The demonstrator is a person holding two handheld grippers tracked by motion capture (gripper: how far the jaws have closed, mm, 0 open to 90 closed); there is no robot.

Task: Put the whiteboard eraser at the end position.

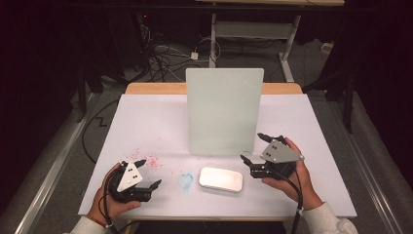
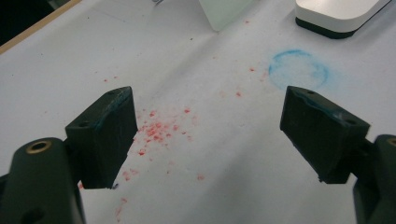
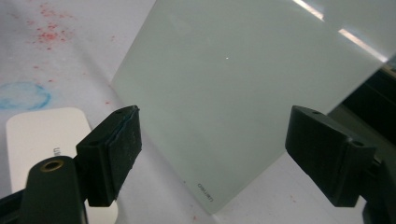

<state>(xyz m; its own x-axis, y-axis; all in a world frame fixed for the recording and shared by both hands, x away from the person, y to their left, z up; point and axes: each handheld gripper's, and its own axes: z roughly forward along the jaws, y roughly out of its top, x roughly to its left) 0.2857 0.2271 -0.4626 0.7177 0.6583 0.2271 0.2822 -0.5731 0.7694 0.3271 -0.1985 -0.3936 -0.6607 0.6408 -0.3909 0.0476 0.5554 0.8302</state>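
Note:
A pale white board (image 1: 225,111) stands upright in the middle of the white-covered table (image 1: 146,122). In front of it lies a white eraser block (image 1: 220,179) with a dark base. My right gripper (image 1: 252,147) is just right of the block, near the board's lower right corner. It is open with nothing between its jaws. In the right gripper view the gripper (image 3: 215,116) faces the board (image 3: 243,93), with the block (image 3: 42,140) at its left. My left gripper (image 1: 149,172) rests open at the front left, jaws empty (image 2: 208,100).
A smudged blue ring (image 1: 185,180) is drawn on the cover just left of the block, and red specks (image 1: 151,161) are scattered near the left gripper. A wooden table edge (image 1: 156,88) runs behind the board. Cables and a desk frame (image 1: 287,44) lie on the floor beyond.

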